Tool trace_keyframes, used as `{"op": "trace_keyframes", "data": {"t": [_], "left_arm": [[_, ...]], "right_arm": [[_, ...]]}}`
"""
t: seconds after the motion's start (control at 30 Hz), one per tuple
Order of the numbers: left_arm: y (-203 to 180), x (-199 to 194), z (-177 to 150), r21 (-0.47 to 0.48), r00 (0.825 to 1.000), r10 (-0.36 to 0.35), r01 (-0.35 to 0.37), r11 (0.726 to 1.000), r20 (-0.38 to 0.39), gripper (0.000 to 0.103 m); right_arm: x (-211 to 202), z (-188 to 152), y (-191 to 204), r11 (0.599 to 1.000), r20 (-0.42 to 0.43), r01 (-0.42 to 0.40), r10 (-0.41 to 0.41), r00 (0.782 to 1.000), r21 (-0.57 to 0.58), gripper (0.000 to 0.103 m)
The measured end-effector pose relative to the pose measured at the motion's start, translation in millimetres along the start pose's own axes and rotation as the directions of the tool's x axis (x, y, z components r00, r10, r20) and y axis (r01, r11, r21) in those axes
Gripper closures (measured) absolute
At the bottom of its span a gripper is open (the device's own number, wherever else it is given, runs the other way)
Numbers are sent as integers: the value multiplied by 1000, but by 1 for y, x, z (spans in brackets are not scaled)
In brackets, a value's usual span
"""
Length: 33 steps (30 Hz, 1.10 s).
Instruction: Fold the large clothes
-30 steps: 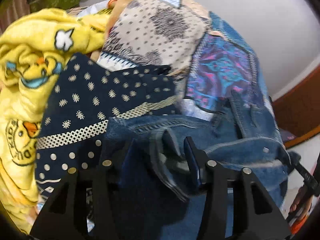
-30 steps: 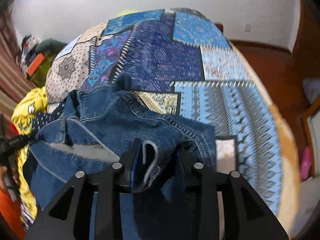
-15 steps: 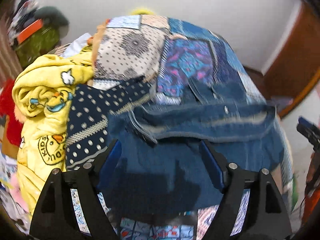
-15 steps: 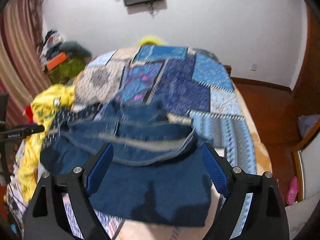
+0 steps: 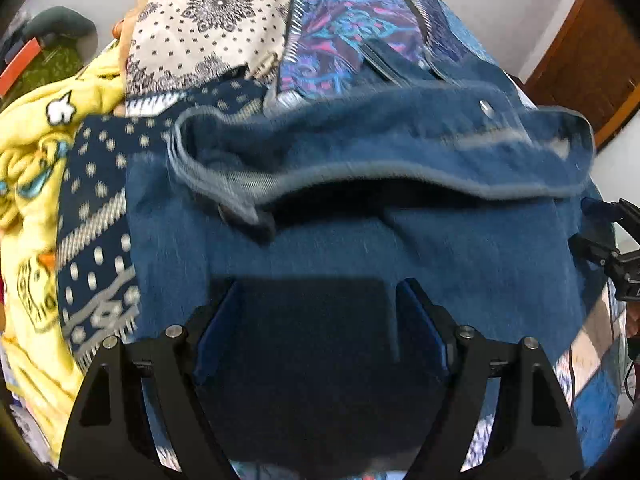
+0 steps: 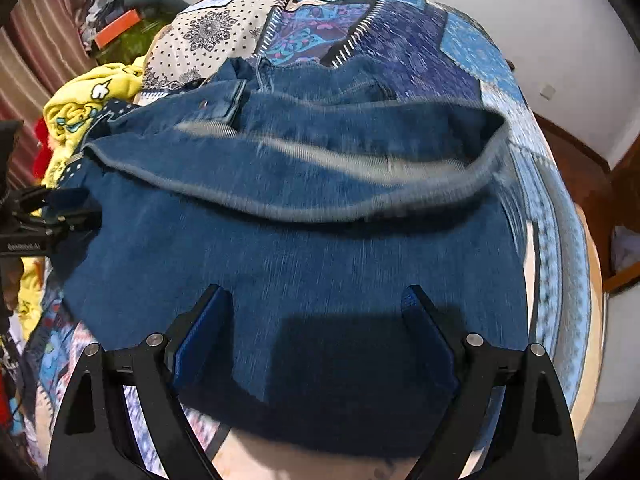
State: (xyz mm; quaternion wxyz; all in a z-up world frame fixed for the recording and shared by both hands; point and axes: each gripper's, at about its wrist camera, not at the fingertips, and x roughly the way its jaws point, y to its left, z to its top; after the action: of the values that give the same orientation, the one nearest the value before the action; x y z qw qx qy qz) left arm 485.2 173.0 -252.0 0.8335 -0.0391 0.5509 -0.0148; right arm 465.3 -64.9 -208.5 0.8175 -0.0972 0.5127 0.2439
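- We find the denim garment [image 6: 304, 248] lying on the patchwork bedspread [image 6: 404, 36], its far part doubled back toward us so that a pale hem runs across the middle.
- Left gripper [image 5: 320, 312]: fingers spread wide over the near denim, nothing pinched between them. The right gripper [image 6: 316, 312] has just been opening; its fingers also stand wide with only flat cloth below, no grip.
- We judge one fold laid down and released; a further fold looks due.
- Both views are motion-blurred, so we cannot tell for certain whether the fingertips touch the cloth or hang just above it.
- Risk: the folded-back flap bulges open along the hem; it may spring or slide off if the next grasp tugs the lower layer.
- Risk: the garment's left edge touches the dotted navy cloth [image 5: 96, 184], with the yellow blanket [image 5: 32, 168] just beside it. A pinch there could catch the wrong fabric.
- Risk: the near denim edge lies close to the bed's edge; a drag toward us could pull it over.
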Motion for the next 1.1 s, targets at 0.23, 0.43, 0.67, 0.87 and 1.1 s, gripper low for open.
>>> {"op": "trace_keyframes", "data": {"t": [0.23, 0.43, 0.67, 0.87, 1.1], "left_arm": [[32, 17, 48, -166, 1000, 14, -10, 986, 19, 22], [63, -11, 80, -299, 987, 95, -52, 953, 131, 22], [70, -51, 59, -301, 979, 36, 26, 953, 200, 22], [26, -50, 11, -127, 991, -19, 35, 991, 131, 22], [-2, -26, -46, -63, 998, -19, 23, 998, 56, 22]], "right_arm": [[28, 54, -9, 990, 1, -1, 0, 1000, 143, 9], [9, 71, -9, 966, 136, 53, -90, 987, 253, 9], [-23, 63, 28, 988, 226, 15, -49, 973, 152, 9], [-19, 35, 83, 998, 199, -31, 42, 979, -56, 9], [6, -6, 79, 992, 105, 41, -28, 994, -122, 9]]}}
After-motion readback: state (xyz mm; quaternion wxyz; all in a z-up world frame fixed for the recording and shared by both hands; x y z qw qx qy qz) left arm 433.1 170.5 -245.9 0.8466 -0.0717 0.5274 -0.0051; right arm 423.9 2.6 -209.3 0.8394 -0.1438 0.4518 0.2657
